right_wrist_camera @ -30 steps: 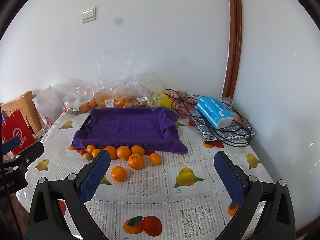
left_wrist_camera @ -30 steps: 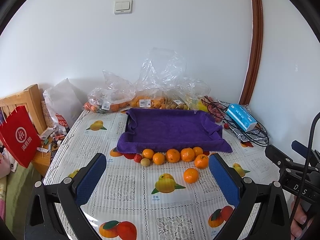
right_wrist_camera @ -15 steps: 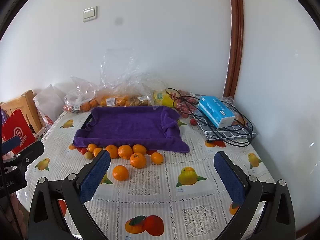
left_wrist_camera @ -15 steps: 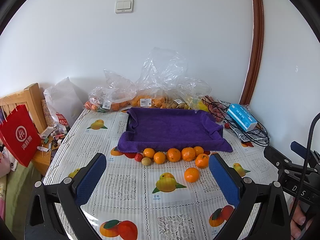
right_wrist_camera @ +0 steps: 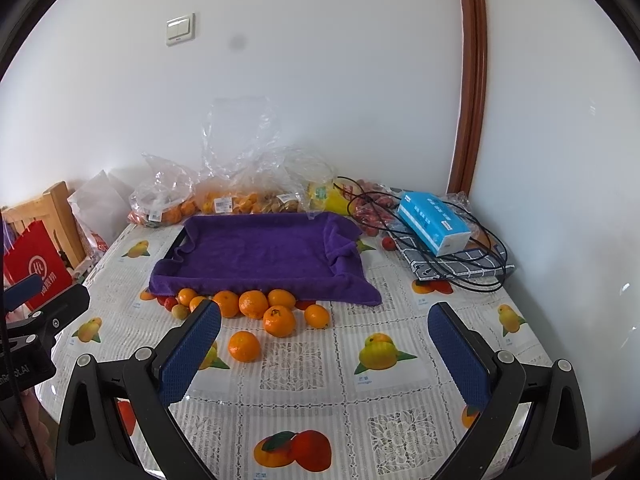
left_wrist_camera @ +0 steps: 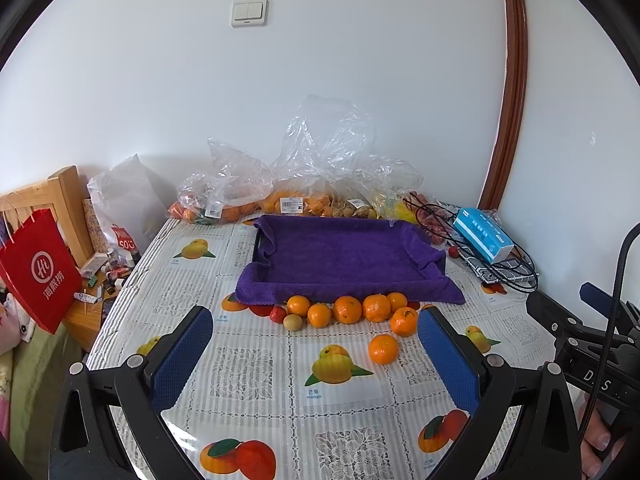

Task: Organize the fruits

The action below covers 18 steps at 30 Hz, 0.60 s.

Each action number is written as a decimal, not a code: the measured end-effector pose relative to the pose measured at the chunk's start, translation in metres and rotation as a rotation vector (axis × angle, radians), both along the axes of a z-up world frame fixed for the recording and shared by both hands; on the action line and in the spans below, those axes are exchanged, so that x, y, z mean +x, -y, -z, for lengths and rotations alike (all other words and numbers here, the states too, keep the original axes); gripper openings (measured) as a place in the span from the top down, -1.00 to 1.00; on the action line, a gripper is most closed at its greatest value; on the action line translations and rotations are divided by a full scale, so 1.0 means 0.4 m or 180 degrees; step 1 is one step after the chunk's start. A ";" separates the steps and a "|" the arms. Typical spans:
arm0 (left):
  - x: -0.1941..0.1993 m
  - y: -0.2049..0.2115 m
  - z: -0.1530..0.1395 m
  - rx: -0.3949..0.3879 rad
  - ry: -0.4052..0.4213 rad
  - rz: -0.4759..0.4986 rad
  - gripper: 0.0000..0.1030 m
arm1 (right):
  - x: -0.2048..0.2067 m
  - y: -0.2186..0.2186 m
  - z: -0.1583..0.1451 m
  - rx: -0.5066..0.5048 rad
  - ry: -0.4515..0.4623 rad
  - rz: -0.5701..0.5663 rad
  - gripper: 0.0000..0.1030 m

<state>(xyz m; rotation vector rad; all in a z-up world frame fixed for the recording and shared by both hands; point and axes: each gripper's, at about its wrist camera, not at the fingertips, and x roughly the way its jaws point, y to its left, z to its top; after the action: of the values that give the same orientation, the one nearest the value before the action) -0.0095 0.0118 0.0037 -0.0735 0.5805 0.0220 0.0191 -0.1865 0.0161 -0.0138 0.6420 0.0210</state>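
Meanwhile, very little changes over the last second: both views creep a touch nearer the table, and the fruit sits lower and slightly larger in frame than before. The left gripper (left_wrist_camera: 314, 354) stays spread wide with nothing between its blue pads, and the right gripper (right_wrist_camera: 324, 350) is likewise released and empty. The loose oranges (left_wrist_camera: 347, 309) lie in a rough row on the fruit-print tablecloth (left_wrist_camera: 256, 376), touching or just beside the near edge of the purple towel-lined tray (left_wrist_camera: 344, 256), with a small red fruit (left_wrist_camera: 277, 314) and a pale round one (left_wrist_camera: 292, 322) at the row's left end. One stray orange (left_wrist_camera: 383, 348) sits nearer, apart from the rest. The tray holds no fruit yet. Judging by this, sorting has not begun; the slow approach looks like lining up for a first pick, probably the stray orange, which lies closest to both tools.
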 end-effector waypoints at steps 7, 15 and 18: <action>-0.001 -0.001 0.000 -0.0003 0.0004 0.0002 -0.99 | 0.002 0.000 -0.001 -0.0001 -0.0005 -0.0004 -0.98; 0.000 -0.001 0.001 -0.0008 0.0006 0.0001 -0.99 | 0.004 -0.003 -0.004 -0.0010 -0.0005 -0.0002 -0.98; -0.001 0.000 0.001 -0.0011 0.0013 0.0004 -0.99 | 0.004 -0.002 -0.005 0.0003 -0.0004 0.0000 -0.98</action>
<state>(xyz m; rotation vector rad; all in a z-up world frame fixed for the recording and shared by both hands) -0.0099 0.0119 0.0033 -0.0765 0.5766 0.0194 0.0207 -0.1855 0.0180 -0.0130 0.6433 0.0214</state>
